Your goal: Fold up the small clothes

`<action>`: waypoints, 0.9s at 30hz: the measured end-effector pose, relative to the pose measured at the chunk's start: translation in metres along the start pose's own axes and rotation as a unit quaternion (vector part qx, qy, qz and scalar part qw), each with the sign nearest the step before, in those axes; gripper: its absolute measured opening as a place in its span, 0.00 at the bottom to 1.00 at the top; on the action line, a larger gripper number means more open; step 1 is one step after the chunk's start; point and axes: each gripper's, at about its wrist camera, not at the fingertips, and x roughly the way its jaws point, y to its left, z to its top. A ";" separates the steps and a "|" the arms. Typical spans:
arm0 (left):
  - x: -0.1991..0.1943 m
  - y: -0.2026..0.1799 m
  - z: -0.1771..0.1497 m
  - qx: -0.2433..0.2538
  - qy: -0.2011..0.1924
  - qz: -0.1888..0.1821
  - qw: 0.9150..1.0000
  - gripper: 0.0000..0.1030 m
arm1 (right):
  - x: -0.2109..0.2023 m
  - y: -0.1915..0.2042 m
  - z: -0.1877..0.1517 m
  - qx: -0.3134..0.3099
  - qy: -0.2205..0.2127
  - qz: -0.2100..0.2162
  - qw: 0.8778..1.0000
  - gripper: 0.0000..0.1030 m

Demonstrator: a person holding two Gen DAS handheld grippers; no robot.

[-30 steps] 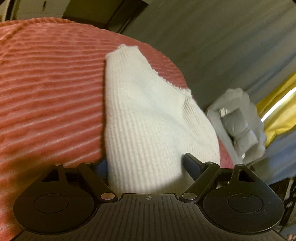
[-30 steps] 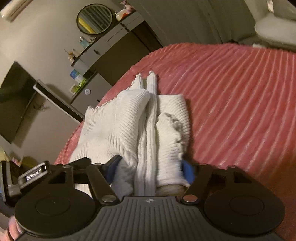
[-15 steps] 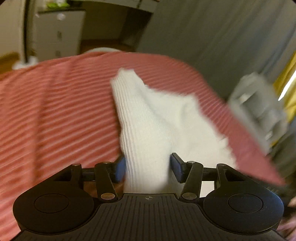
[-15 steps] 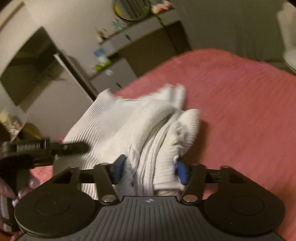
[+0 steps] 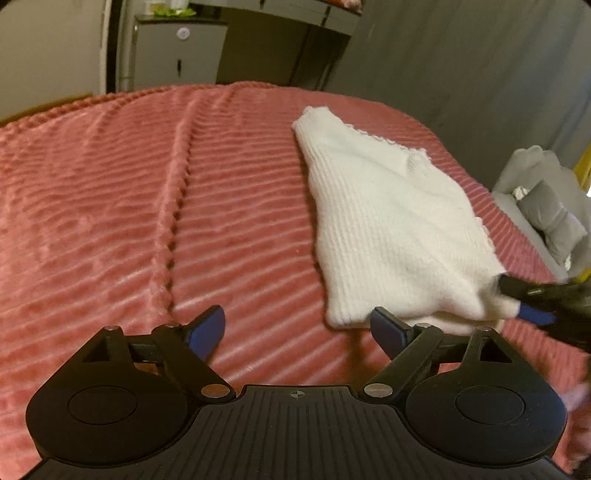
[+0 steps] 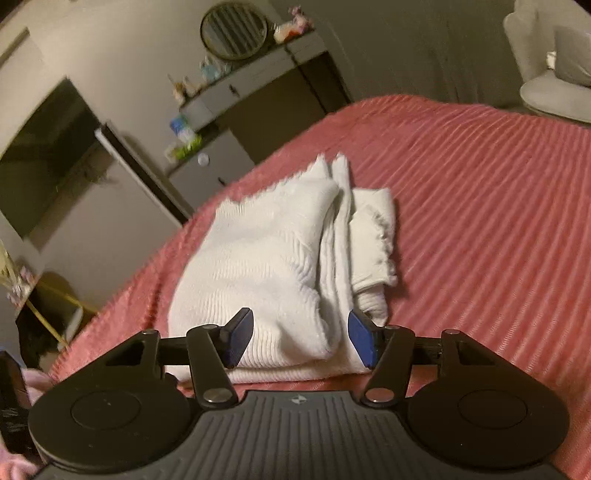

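The left gripper (image 5: 297,330) lets go: a second ago the white knit garment (image 5: 391,229) sat between its fingers, and now the jaws are opening wide over bare cover, nothing between them. The right gripper (image 6: 301,338) is narrowing, jaws closing with the garment's near folded edge between them, though whether the pads press is unclear. One garment, folded, lies on the pink ribbed bedspread (image 5: 147,206). Behind: one round mirror (image 6: 233,30), one grey cabinet (image 5: 177,55), one pale armchair (image 6: 550,74).
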 end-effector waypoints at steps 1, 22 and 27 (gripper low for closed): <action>0.000 0.000 -0.002 -0.001 0.003 0.000 1.000 0.89 | 0.008 0.002 0.000 -0.008 0.012 -0.006 1.000 0.47; 0.015 -0.019 0.035 0.024 -0.041 0.026 0.999 0.92 | -0.020 0.016 0.010 -0.118 -0.025 -0.074 0.990 0.28; 0.032 -0.037 0.046 0.022 -0.031 0.048 0.998 0.93 | 0.014 0.050 0.020 -0.230 -0.028 -0.083 0.969 0.28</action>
